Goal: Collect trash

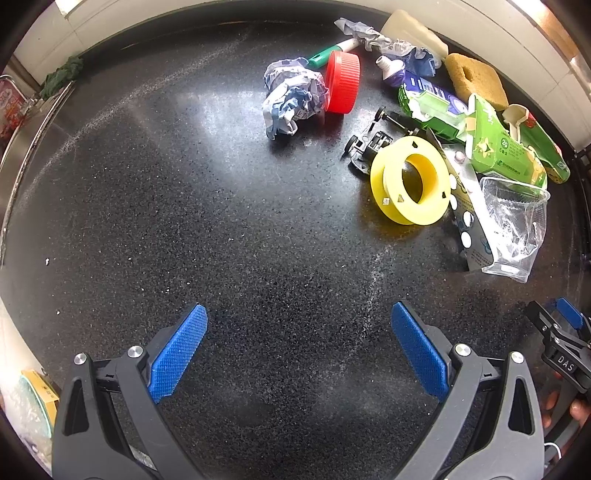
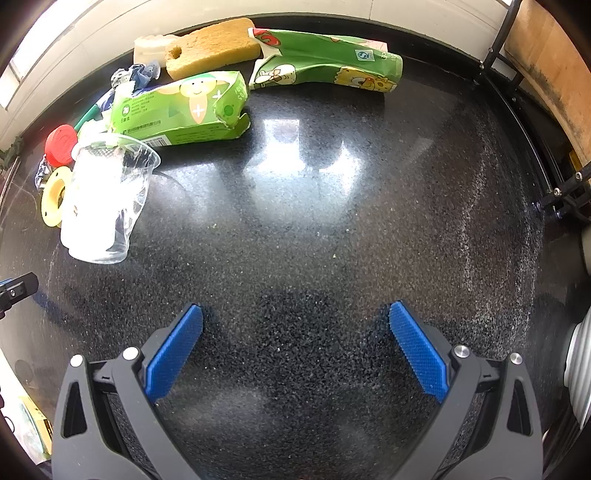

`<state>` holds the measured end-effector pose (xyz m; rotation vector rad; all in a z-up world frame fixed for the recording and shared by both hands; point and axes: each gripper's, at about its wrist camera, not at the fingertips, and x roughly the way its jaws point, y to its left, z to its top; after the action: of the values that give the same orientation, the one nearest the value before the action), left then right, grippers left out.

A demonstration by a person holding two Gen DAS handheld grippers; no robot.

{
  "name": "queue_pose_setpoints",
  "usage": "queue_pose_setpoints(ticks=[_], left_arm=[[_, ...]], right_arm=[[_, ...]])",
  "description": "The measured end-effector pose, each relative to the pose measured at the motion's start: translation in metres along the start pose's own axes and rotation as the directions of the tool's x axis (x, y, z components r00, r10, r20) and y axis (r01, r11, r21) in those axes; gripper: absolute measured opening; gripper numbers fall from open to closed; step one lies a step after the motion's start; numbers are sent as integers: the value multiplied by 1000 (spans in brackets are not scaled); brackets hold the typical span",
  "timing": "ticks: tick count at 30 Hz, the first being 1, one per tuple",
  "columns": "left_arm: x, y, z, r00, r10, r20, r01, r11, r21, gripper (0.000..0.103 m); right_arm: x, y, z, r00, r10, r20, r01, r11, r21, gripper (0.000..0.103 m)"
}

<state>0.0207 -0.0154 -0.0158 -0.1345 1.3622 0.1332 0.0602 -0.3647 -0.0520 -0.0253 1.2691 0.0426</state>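
Trash lies on a black speckled counter (image 1: 221, 221). In the left wrist view: a crumpled paper ball (image 1: 291, 98), a red lid (image 1: 342, 82), a yellow spool (image 1: 412, 180), a black toy chassis (image 1: 371, 142), a crushed clear cup (image 1: 513, 229), a blister pack (image 1: 463, 206) and green cartons (image 1: 502, 147). My left gripper (image 1: 299, 349) is open and empty, well short of the pile. My right gripper (image 2: 295, 350) is open and empty over bare counter; the clear cup (image 2: 105, 199), a green carton (image 2: 181, 109) and a green pouch (image 2: 328, 62) lie ahead.
Yellow sponges (image 1: 474, 79) (image 2: 212, 48) and a white block (image 1: 413, 31) sit by the back wall. A steel sink edge (image 1: 33, 122) runs at the left. A black rack frame (image 2: 554, 184) stands at the right counter edge. The right gripper shows in the left wrist view (image 1: 561, 332).
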Motion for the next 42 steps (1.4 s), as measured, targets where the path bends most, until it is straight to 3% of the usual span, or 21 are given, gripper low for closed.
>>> queue_pose_setpoints(ticks=[7, 30, 42], left_arm=[[5, -2, 5, 999, 43, -34, -43, 999, 8, 97], [21, -9, 8, 999, 13, -53, -13, 1000, 8, 97], [16, 6, 6, 1000, 17, -20, -18, 1000, -21, 97]], right_arm=[[0, 0, 0, 1000, 0, -1, 0, 1000, 1, 98], [0, -1, 0, 1000, 1, 1, -1, 1000, 0, 98], [-1, -1, 0, 1000, 2, 3, -2, 1000, -2, 98]])
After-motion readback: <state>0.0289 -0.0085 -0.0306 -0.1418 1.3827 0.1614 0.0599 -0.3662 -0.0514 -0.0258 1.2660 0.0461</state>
